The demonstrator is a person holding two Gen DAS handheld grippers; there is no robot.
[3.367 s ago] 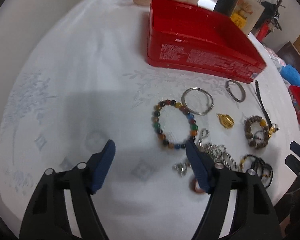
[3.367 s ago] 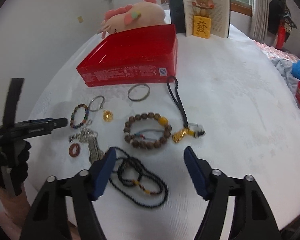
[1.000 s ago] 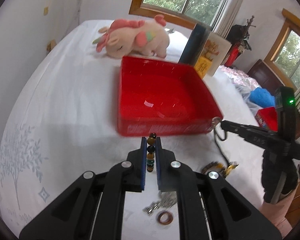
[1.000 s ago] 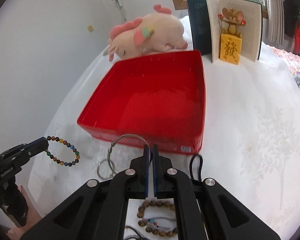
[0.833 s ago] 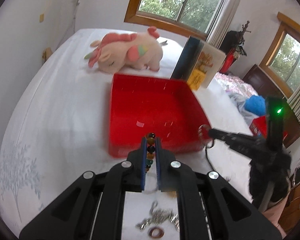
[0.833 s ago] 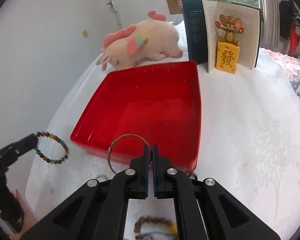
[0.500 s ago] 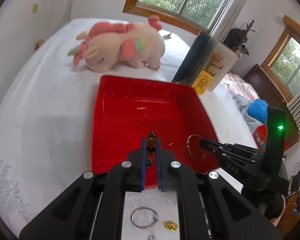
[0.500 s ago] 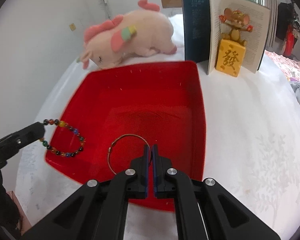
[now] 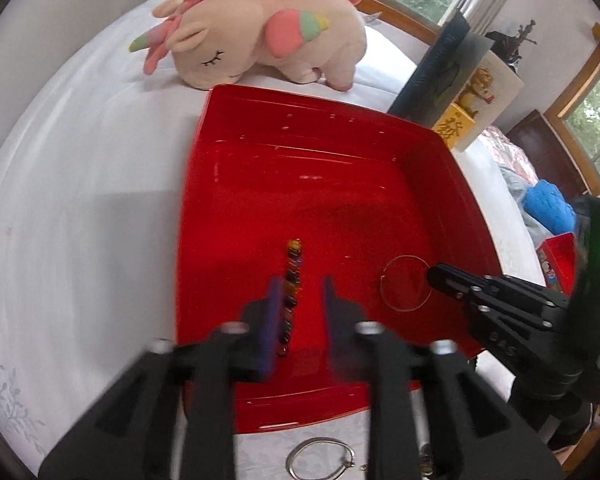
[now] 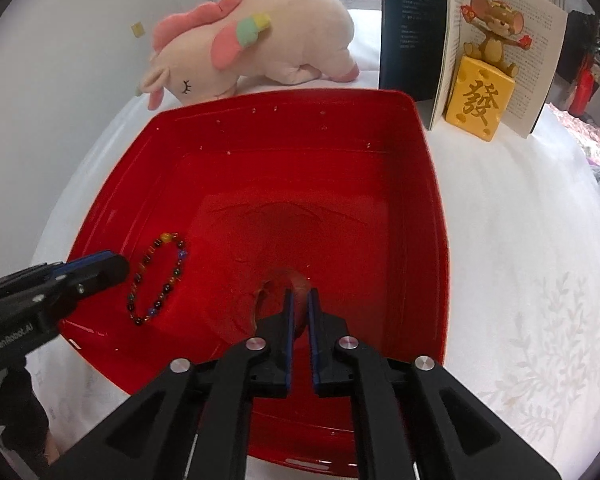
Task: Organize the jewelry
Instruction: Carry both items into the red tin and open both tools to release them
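Observation:
A red tray (image 9: 228, 128) (image 10: 432, 184) lies on the white cloth. My left gripper (image 9: 299, 300) is over its near left part with jaws parted; the multicoloured bead bracelet (image 9: 292, 284) (image 10: 158, 278) hangs loose between them, blurred. My right gripper (image 10: 299, 300) (image 9: 434, 274) is over the tray's near right part, jaws slightly parted. The thin metal ring (image 9: 405, 283) is at its tips; in the right wrist view it is a blur (image 10: 278, 292).
A pink plush unicorn (image 9: 256, 32) (image 10: 252, 40) lies behind the tray. An open book (image 10: 416, 20) and a yellow mouse figurine (image 10: 484, 92) stand at the back right. A silver ring with a clasp (image 9: 320, 460) lies on the cloth before the tray.
Both grippers moved forward and down over the tray. Both sets of jaws have parted, the left more than the right, letting go of the bead bracelet and the metal ring.

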